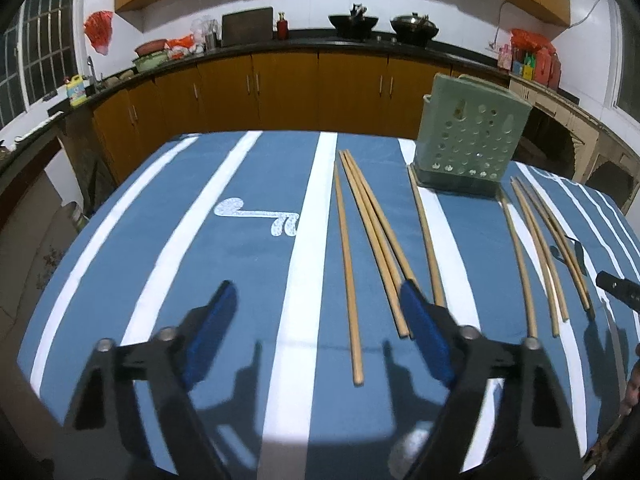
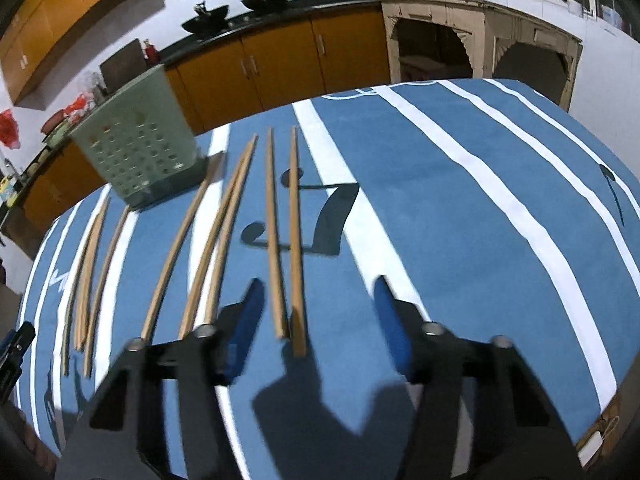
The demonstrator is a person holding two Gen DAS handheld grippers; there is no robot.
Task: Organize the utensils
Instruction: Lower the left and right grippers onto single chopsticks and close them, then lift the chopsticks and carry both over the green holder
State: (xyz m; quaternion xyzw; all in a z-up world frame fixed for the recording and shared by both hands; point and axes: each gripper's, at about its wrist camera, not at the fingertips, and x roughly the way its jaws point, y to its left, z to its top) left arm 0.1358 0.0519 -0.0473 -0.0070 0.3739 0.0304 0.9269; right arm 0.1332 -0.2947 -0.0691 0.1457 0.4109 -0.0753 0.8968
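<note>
Several wooden chopsticks (image 1: 347,264) lie side by side on a blue cloth with white stripes (image 1: 200,240). A green perforated utensil holder (image 1: 468,140) stands at the far side behind them; it also shows in the right wrist view (image 2: 140,148). My left gripper (image 1: 318,300) is open and empty, low over the near ends of the left chopsticks. My right gripper (image 2: 318,294) is open and empty, with the near ends of two chopsticks (image 2: 286,264) between its jaws. The tip of the right gripper (image 1: 616,288) shows at the right edge of the left wrist view.
The table's cloth (image 2: 480,200) stretches to the right of the chopsticks. Kitchen cabinets (image 1: 280,88) and a dark counter with woks (image 1: 354,24) run behind the table. A pale open shelf unit (image 2: 480,36) stands at the far right.
</note>
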